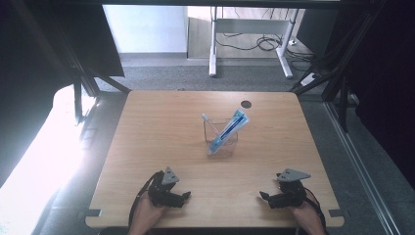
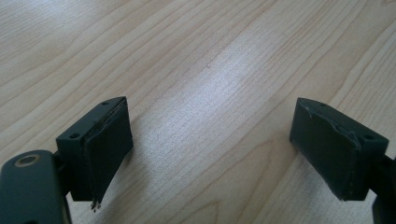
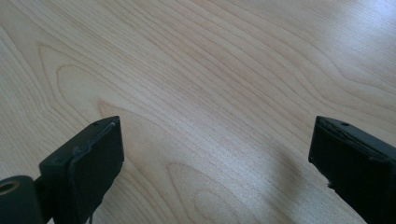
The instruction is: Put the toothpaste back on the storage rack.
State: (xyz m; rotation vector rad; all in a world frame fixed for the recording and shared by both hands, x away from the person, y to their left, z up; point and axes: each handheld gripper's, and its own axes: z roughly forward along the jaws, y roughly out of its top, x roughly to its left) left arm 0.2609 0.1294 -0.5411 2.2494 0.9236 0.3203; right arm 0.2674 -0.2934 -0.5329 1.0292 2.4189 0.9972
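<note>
Both grippers are seen parked at the near edge of the table [image 1: 147, 122], the left gripper [image 1: 182, 197] low on the left and the right gripper [image 1: 264, 197] low on the right, each held in a hand and pointed inward toward the other. In the left gripper view the left gripper [image 2: 210, 154] is shown with its jaws spread wide over bare wood grain, nothing between them; in the right gripper view the right gripper [image 3: 215, 163] is likewise held wide apart and empty. Well apart from both, near the middle of the table, a clear cup [image 1: 221, 138] is stood upright. A blue toothpaste tube [image 1: 229, 131] is propped in it at a slant, its upper end leaning out over the rim to the right, and a thin white stick-like item [image 1: 207, 119], probably a toothbrush, is leaned the other way. Since both items already rest in the cup and nothing is gripped, either the loading may be judged finished or an unloading not yet begun; which of the two cannot be told.
</note>
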